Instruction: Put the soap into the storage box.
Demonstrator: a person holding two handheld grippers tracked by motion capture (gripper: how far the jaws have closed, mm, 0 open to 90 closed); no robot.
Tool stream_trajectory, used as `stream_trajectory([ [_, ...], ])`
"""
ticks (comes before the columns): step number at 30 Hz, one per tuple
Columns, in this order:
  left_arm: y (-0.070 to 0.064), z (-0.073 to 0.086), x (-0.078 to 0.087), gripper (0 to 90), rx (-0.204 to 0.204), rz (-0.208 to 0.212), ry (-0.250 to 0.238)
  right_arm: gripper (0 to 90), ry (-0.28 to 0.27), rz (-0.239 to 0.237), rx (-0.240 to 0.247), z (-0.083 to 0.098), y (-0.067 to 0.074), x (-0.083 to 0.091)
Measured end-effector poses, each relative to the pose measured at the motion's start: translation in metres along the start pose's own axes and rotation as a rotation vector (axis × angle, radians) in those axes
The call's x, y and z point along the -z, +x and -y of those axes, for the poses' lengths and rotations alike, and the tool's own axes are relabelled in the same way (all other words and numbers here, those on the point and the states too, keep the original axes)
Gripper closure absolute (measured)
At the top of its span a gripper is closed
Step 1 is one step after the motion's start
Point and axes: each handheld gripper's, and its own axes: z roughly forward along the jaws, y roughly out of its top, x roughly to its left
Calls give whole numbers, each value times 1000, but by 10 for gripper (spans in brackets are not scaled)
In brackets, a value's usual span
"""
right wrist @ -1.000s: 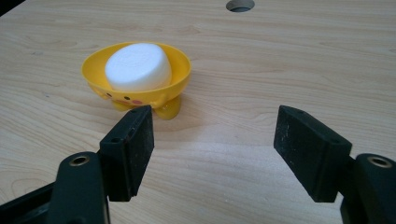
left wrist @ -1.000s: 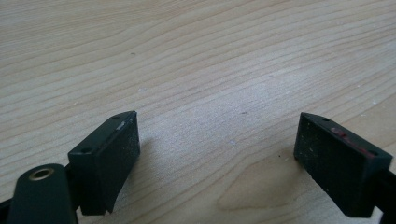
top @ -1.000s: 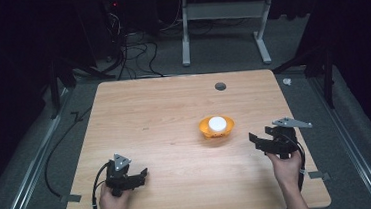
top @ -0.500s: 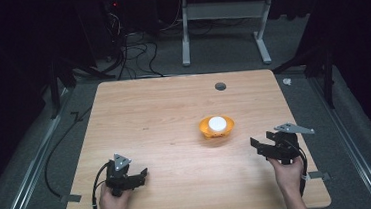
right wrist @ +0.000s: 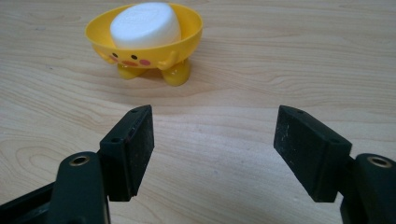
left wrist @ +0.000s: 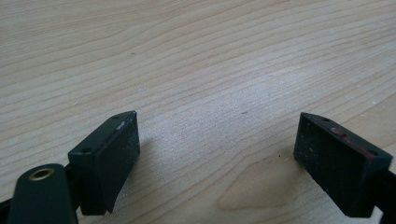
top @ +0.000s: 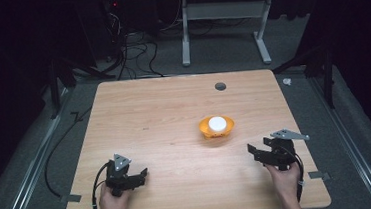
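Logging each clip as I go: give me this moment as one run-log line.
left gripper: open, low over bare table | right gripper: open, facing yellow bowl, apart from it | white puck: in bowl

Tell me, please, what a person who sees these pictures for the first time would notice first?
The eye goes first to the yellow duck-faced bowl with a white round block inside it, standing right of centre on the wooden table. Next come the two black claws near the table's front edge: the left claw at the front left and the right claw at the front right, both open and empty. In the right gripper view the bowl stands just ahead of the open jaws.
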Motion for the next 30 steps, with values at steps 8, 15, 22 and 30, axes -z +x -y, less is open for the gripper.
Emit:
stream_trajectory([
  [8, 0, 0, 0, 148, 0, 0, 0, 296, 21, -1, -9, 10, 0, -8],
  [15, 0, 0, 0, 147, 0, 0, 0, 297, 35, 1, -12, 18, 1, -13],
  [22, 0, 0, 0, 147, 0, 0, 0, 310, 44, -2, -2, 22, 2, -17],
  [30, 0, 0, 0, 147, 0, 0, 0, 311, 60, 6, 3, 27, 4, -21],
])
